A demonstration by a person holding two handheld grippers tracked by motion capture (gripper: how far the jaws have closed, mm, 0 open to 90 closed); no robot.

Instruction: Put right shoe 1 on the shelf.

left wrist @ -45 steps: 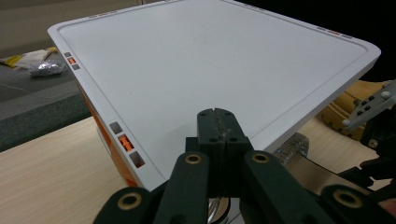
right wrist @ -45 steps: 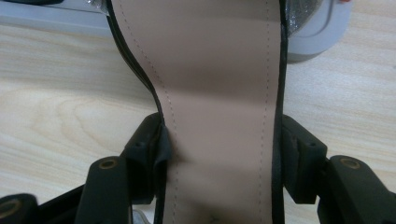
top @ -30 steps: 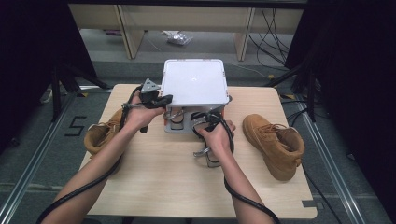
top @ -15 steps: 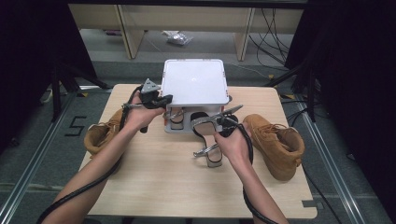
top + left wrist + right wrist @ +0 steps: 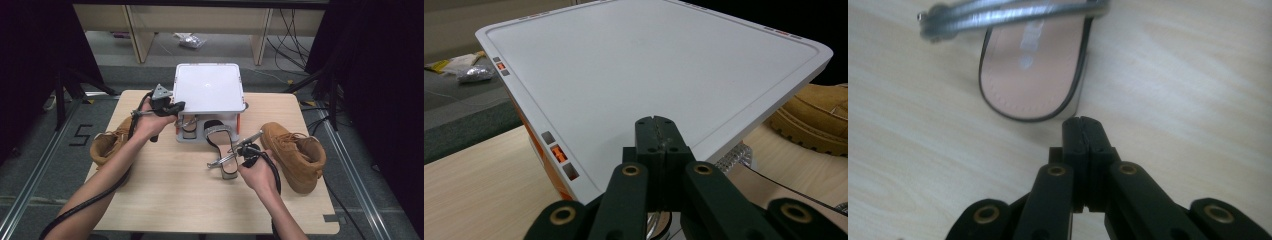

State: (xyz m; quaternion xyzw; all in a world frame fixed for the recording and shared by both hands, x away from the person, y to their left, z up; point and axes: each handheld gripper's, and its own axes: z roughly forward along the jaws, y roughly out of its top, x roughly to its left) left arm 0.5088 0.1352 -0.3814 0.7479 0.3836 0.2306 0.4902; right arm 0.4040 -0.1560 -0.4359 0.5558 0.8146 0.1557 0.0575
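A white flat-topped shoe rack (image 5: 207, 87) stands at the table's far middle. My left gripper (image 5: 179, 106) is shut and empty, hovering at the rack's left front corner; in the left gripper view its shut jaws (image 5: 656, 126) sit over the white top (image 5: 649, 65). A black sandal with silver straps (image 5: 220, 145) lies on the table, toe under the rack. My right gripper (image 5: 240, 151) is shut and empty just right of the sandal's heel. In the right gripper view its tips (image 5: 1082, 123) lie just short of the heel end (image 5: 1032, 75), apart from it.
A second sandal (image 5: 189, 125) sits on the rack's lower shelf. One tan boot (image 5: 295, 150) lies at the table's right, another tan boot (image 5: 107, 142) at the left edge behind my left forearm. Bare wood (image 5: 190, 200) spreads across the near half.
My right hand has drawn off the sandal, moving right and toward the near edge. The sandal lies where it was left. The left gripper has stayed put.
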